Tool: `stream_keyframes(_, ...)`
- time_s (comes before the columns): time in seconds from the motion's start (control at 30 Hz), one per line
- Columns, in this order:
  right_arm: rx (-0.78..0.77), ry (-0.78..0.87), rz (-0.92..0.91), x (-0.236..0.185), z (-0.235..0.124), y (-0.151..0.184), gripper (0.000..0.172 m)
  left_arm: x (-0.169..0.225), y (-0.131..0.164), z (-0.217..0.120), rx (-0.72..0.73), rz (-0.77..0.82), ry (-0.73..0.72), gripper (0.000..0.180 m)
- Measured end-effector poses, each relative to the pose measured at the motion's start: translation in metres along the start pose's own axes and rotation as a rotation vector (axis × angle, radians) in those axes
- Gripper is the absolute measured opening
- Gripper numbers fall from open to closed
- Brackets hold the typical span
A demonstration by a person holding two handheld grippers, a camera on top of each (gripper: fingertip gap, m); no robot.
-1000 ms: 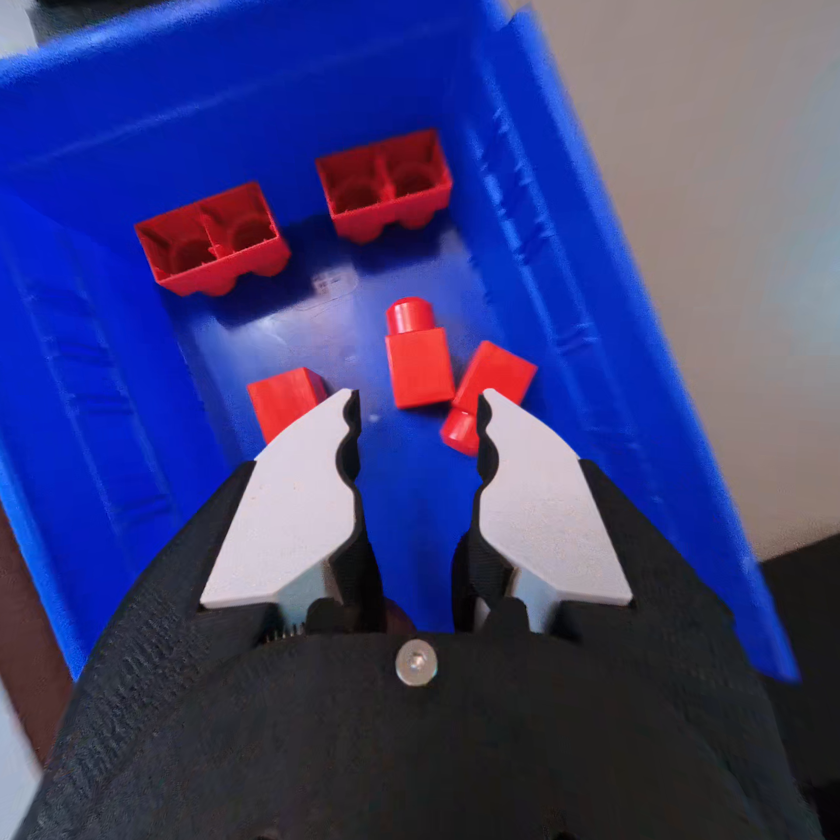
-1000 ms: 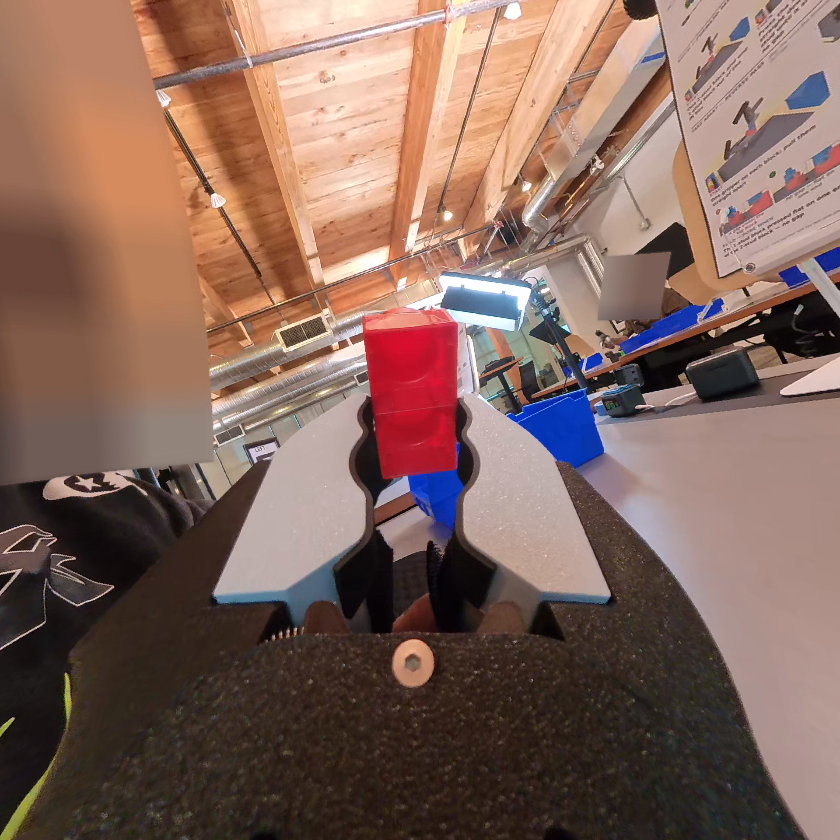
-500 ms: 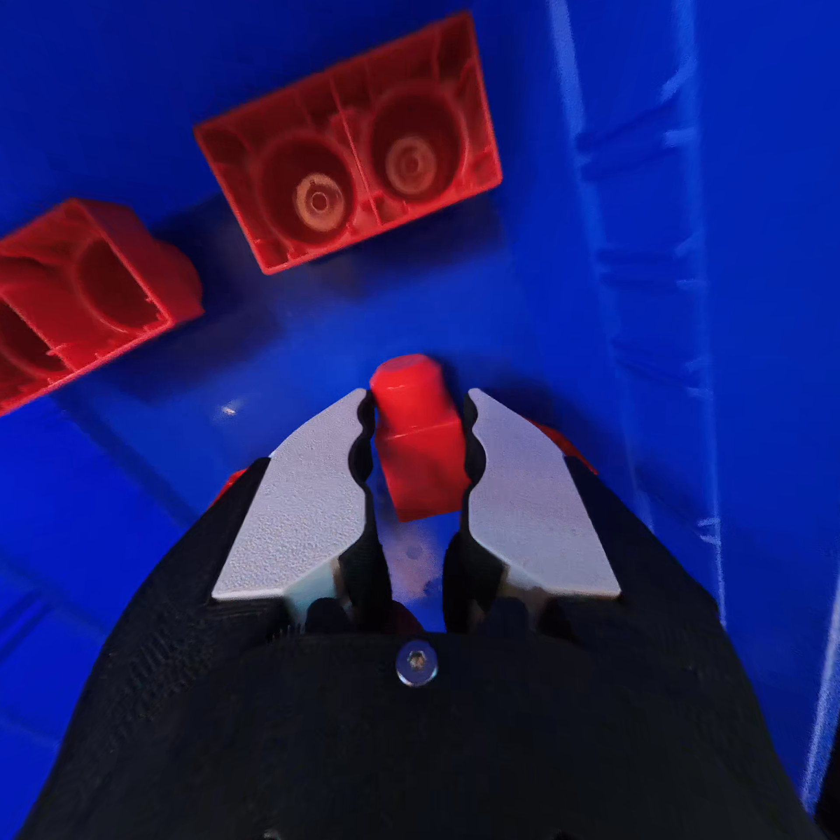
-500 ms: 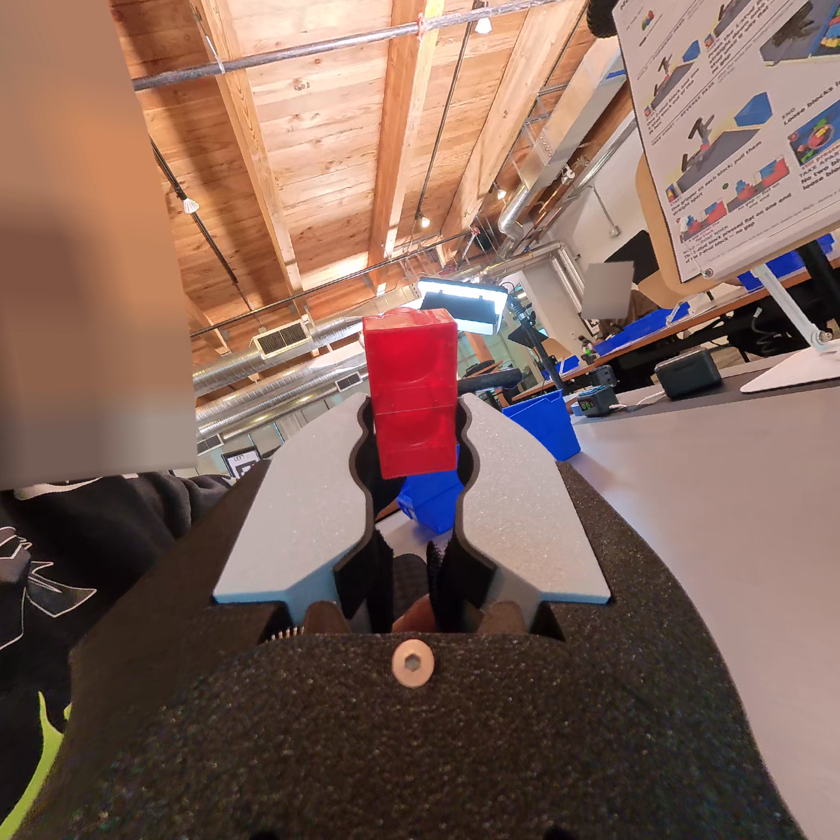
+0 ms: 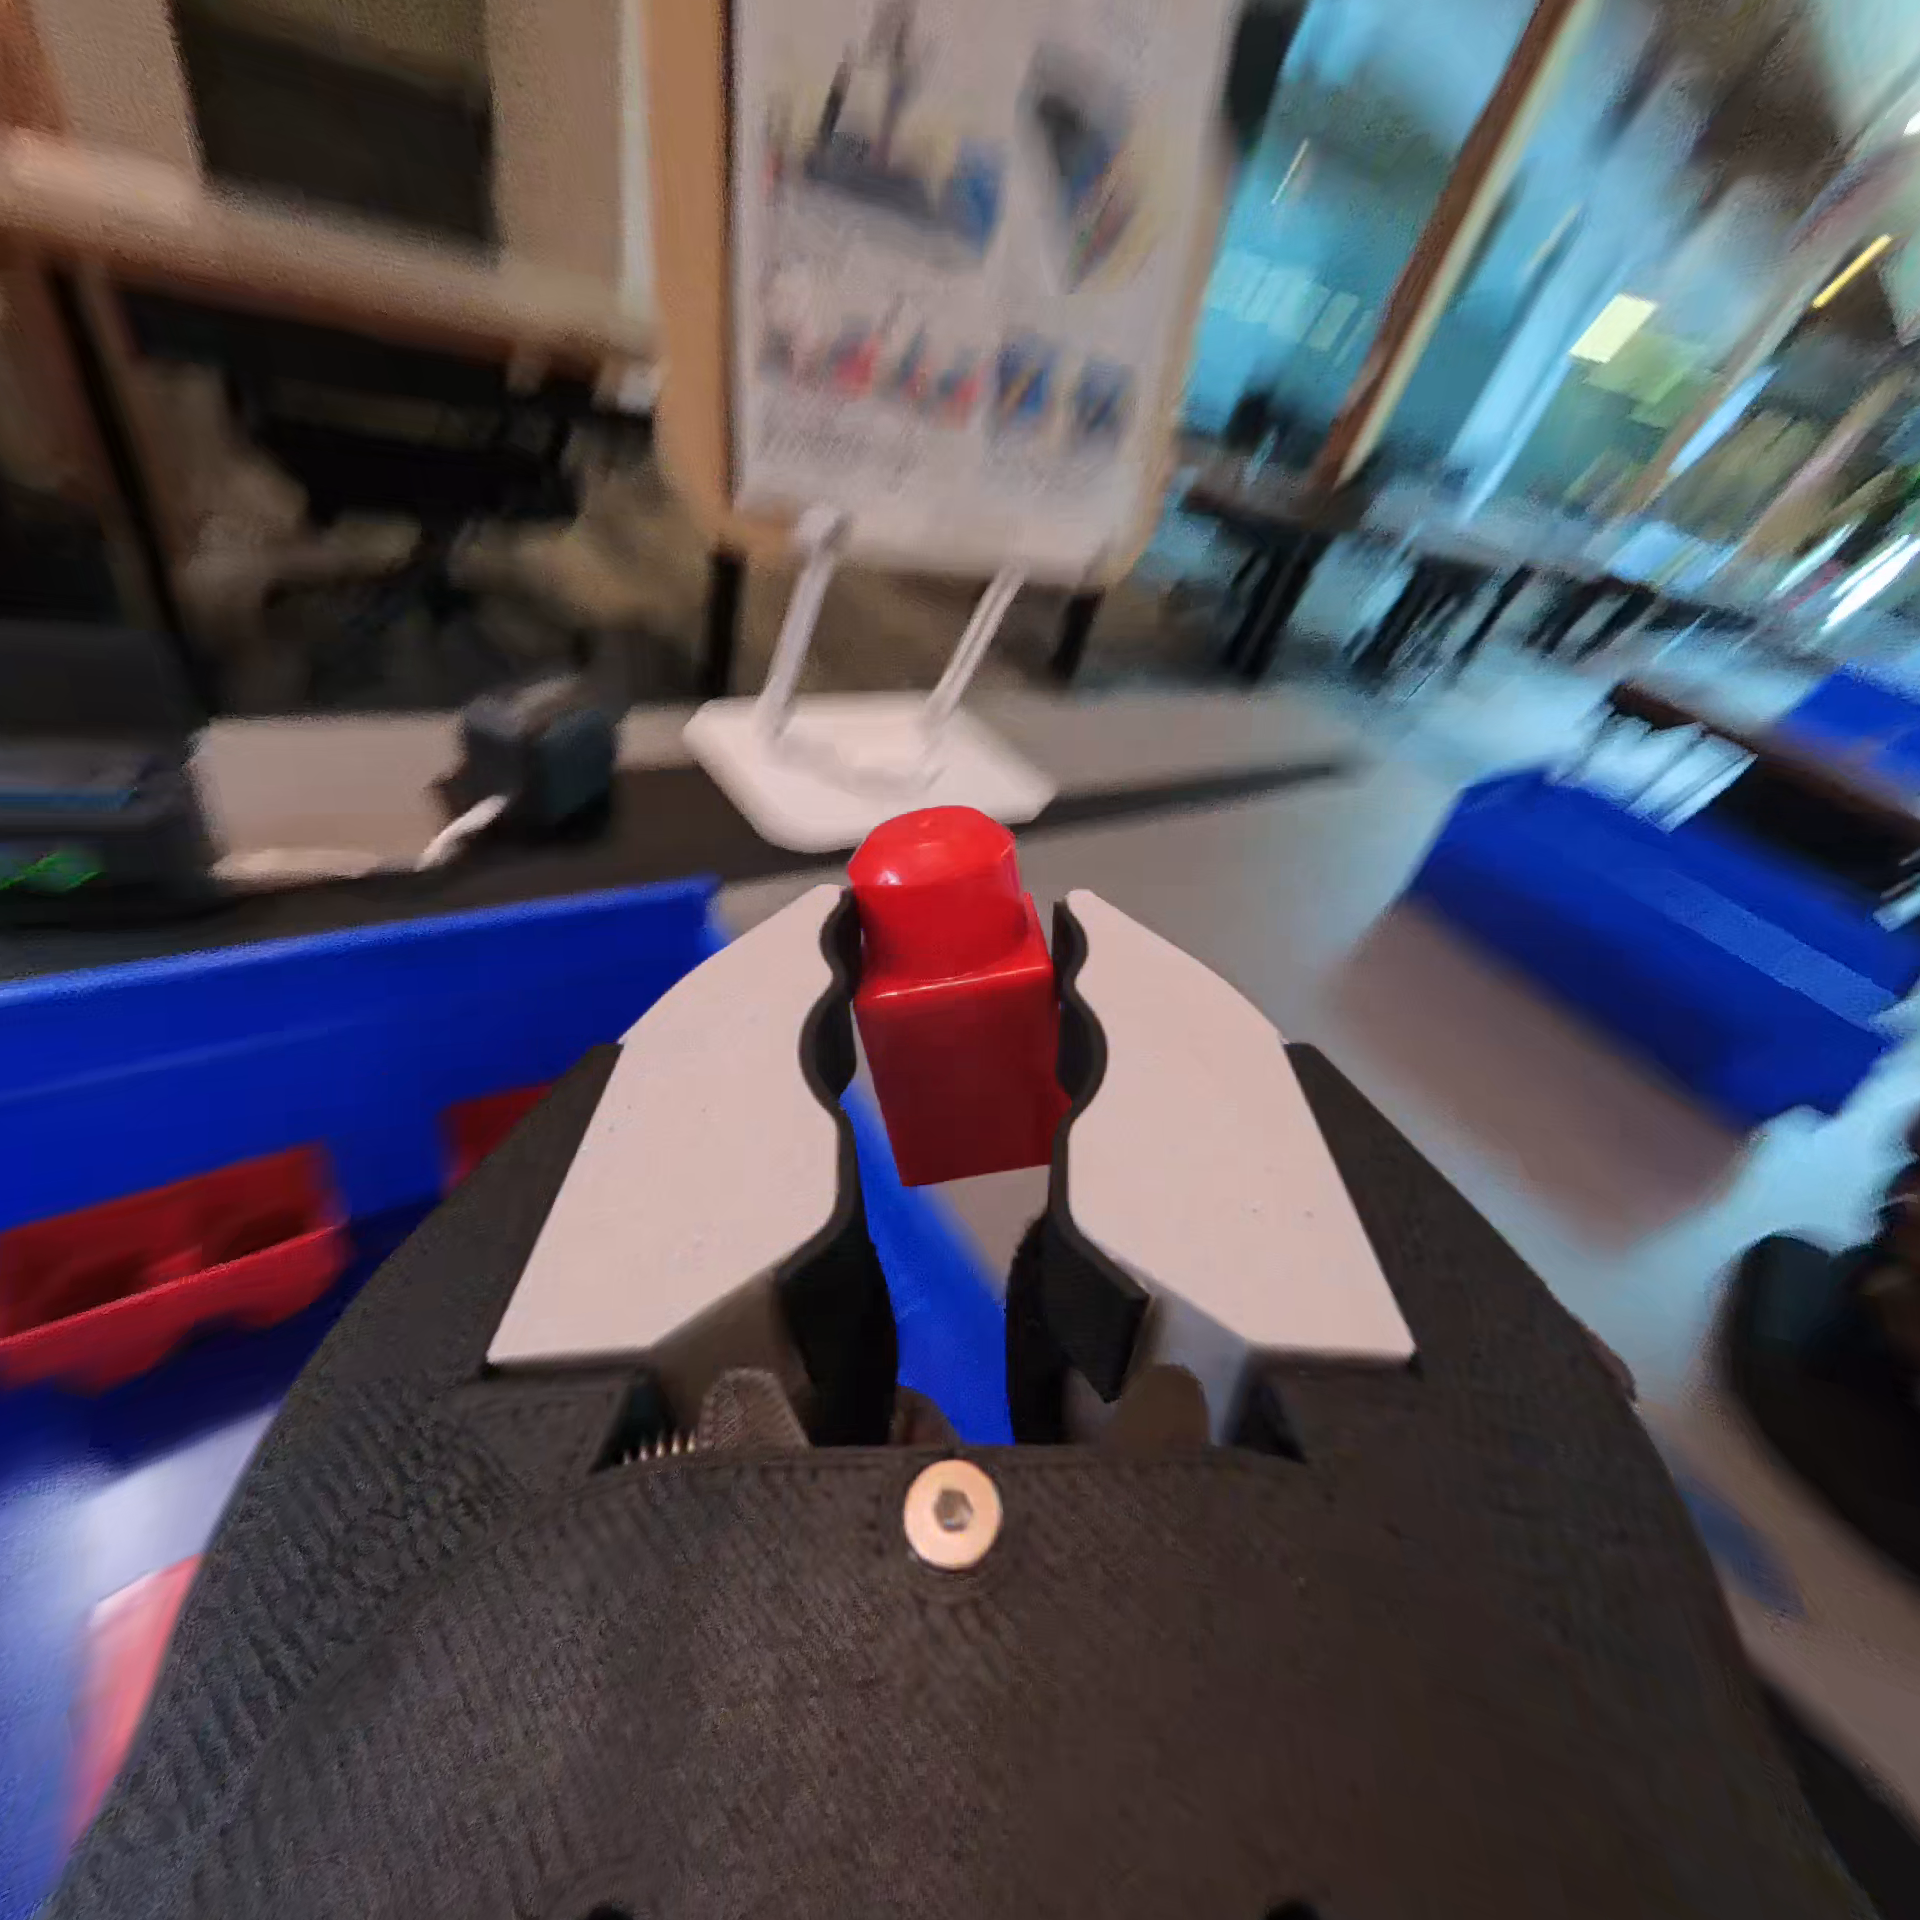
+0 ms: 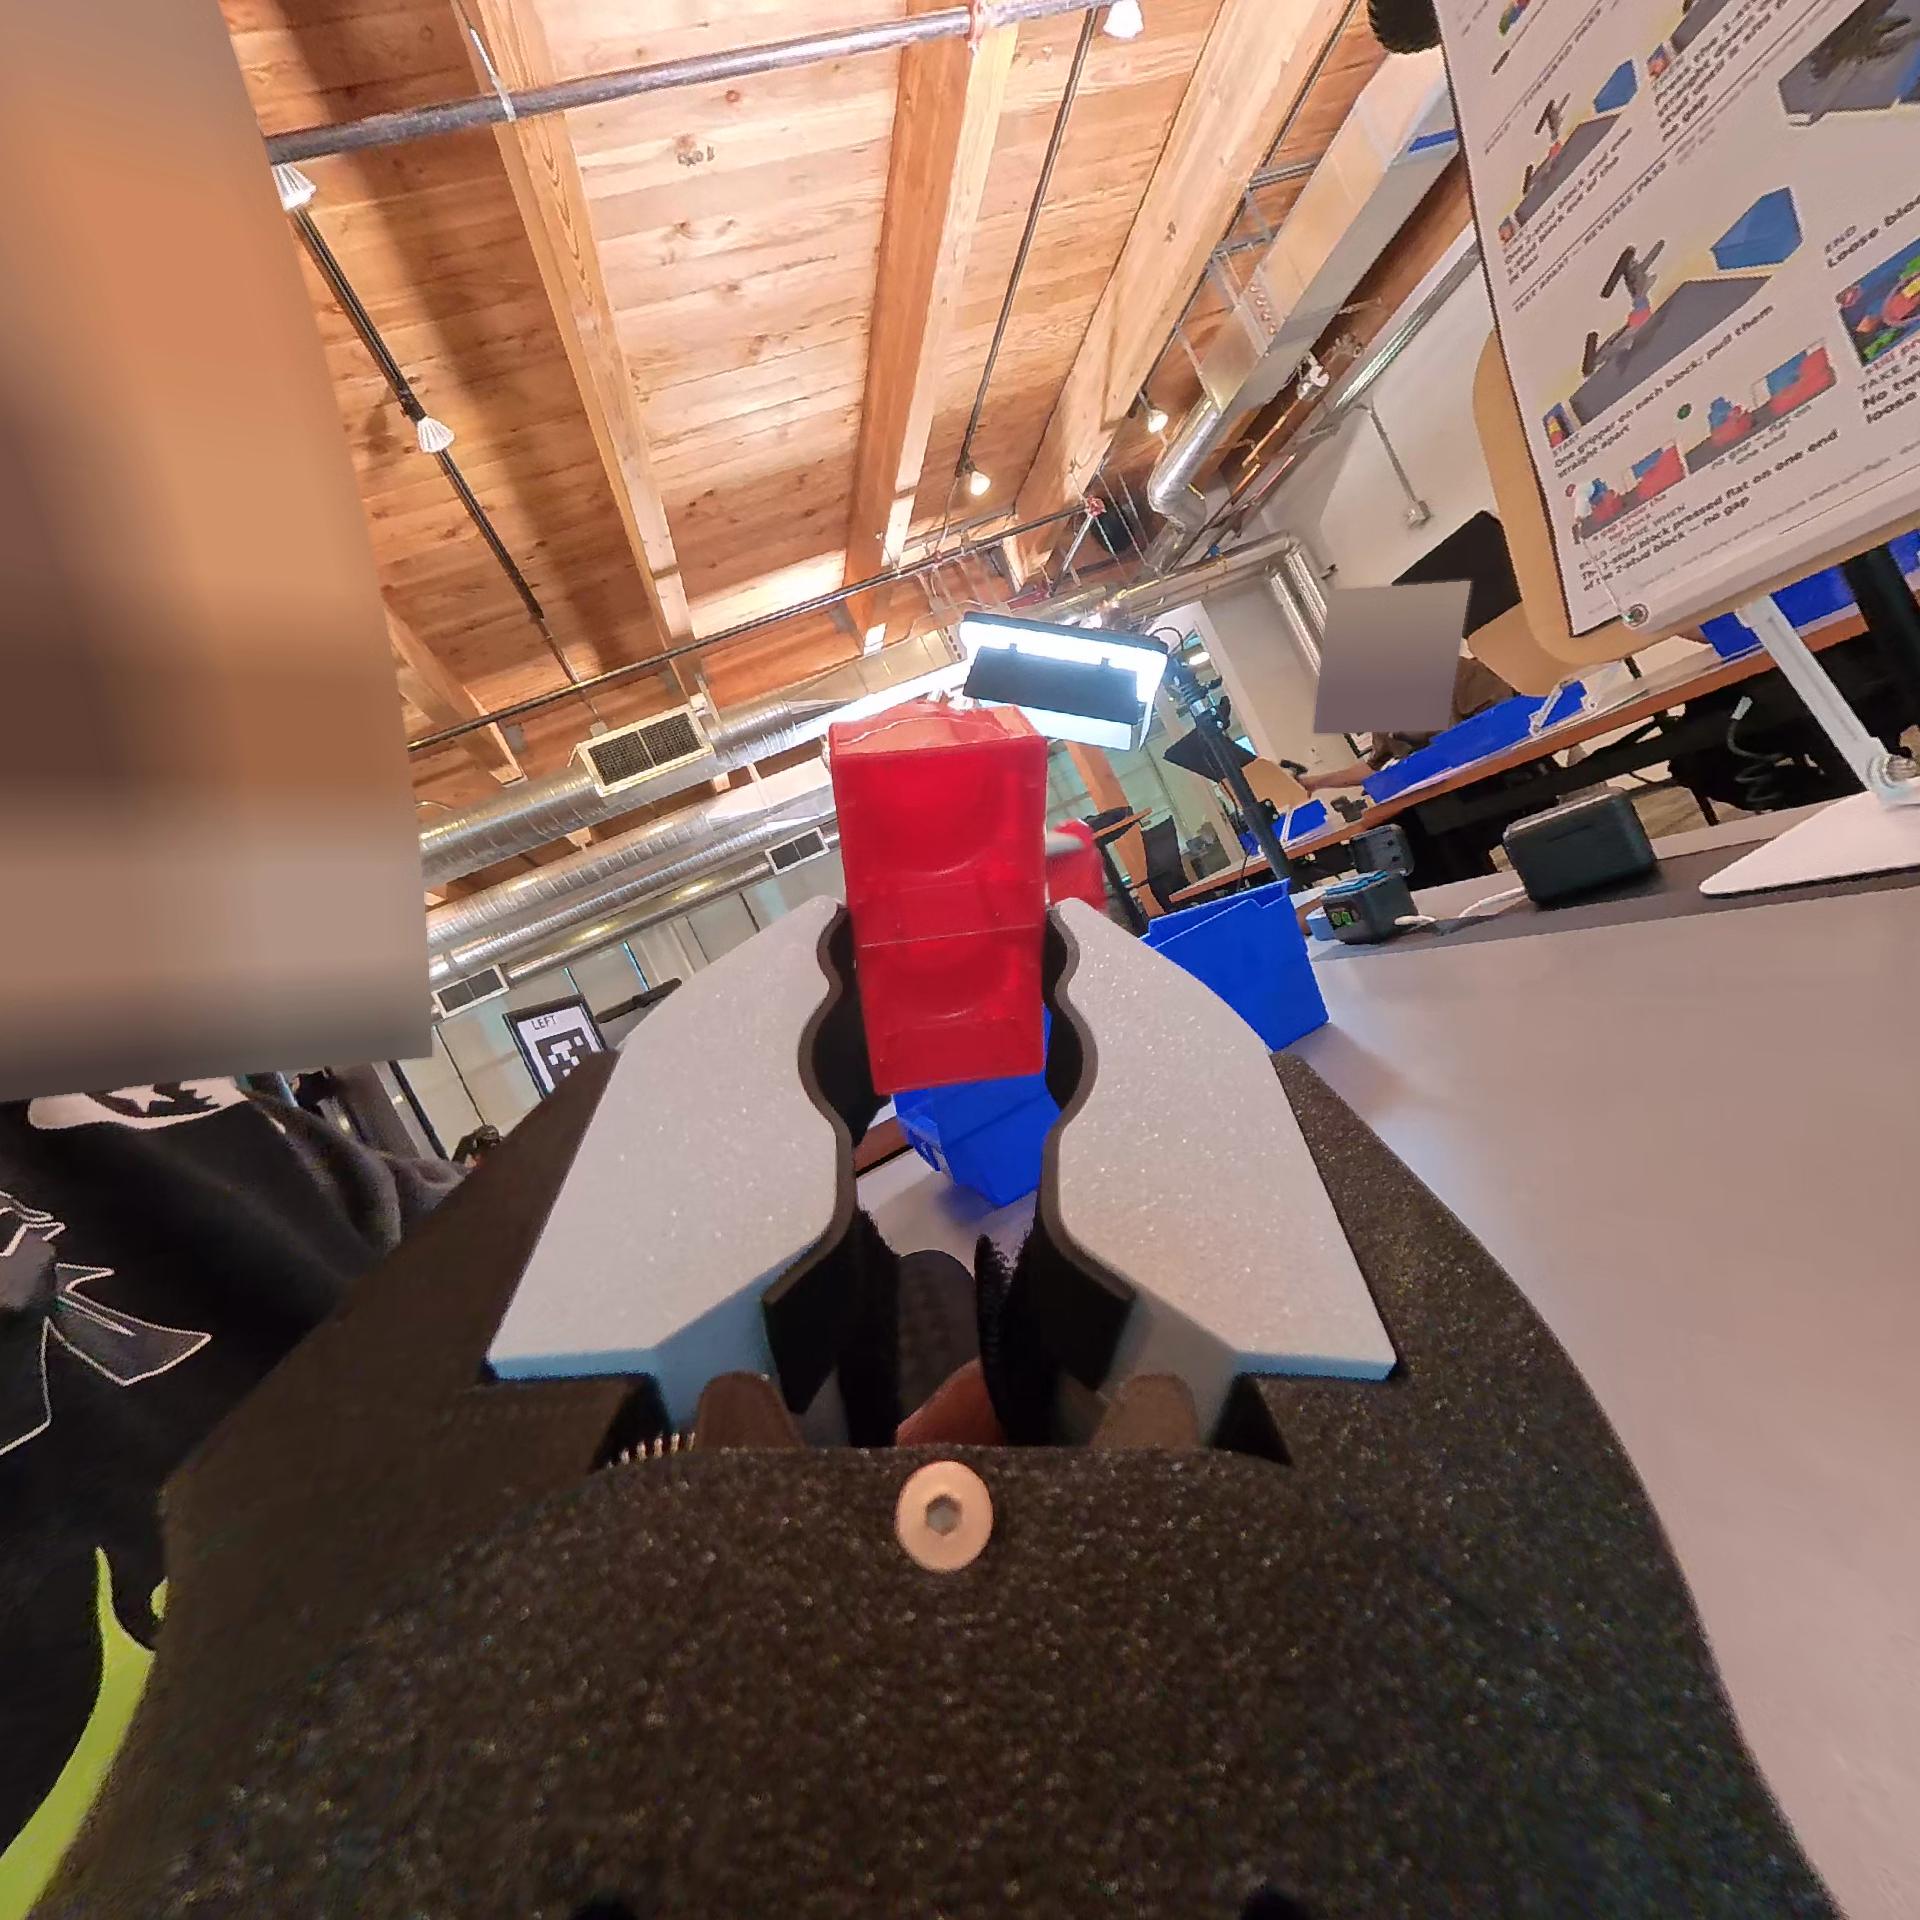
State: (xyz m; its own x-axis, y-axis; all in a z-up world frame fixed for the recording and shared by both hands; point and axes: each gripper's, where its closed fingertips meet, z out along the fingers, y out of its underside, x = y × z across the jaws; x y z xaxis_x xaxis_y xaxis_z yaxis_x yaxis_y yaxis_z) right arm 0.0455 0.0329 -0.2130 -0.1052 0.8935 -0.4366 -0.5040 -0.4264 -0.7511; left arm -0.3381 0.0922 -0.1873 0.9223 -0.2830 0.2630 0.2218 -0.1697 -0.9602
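A red one-stud block [image 5: 956, 1023] is pinched by the left gripper [image 5: 954, 940]; a blue bin [image 5: 343, 997] lies lower left. A red two-block stack [image 6: 940, 914] is clamped in the right gripper [image 6: 945, 940]

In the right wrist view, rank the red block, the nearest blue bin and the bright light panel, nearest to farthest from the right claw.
1. Red block: clamped in the right claw.
2. Blue bin: just right of the fingertips, on the grey table.
3. Light panel: far behind, up and right of the block.
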Motion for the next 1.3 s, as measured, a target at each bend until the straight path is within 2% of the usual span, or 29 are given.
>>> stream_keyframes(0.1,-0.002,-0.006,-0.007,-0.002,0.001,0.0,0.035,0.053,-0.03,-0.02,0.286,-0.153,0.197,0.035)
stream_keyframes(0.2,-0.008,-0.006,-0.017,-0.004,0.001,0.001,0.034,0.095,-0.042,-0.036,0.478,-0.289,0.358,0.035)
stream_keyframes(0.37,-0.009,-0.015,-0.017,-0.009,0.006,0.001,0.035,0.162,-0.042,-0.047,0.715,-0.386,0.482,0.035)
stream_keyframes(0.57,-0.011,-0.042,0.042,-0.018,0.016,0.006,0.035,0.228,-0.028,-0.049,0.925,-0.484,0.619,0.035)
stream_keyframes(0.73,-0.047,-0.108,0.118,-0.037,0.035,0.013,0.035,0.271,-0.007,-0.027,0.929,-0.444,0.651,0.035)
stream_keyframes(0.93,-0.074,-0.103,0.131,-0.047,0.055,0.02,0.034,0.297,0.009,-0.01,0.878,-0.448,0.665,0.035)
stream_keyframes(1.3,-0.083,-0.092,0.127,-0.046,0.058,0.024,0.035,0.323,0.029,0.005,0.759,-0.394,0.703,0.034)
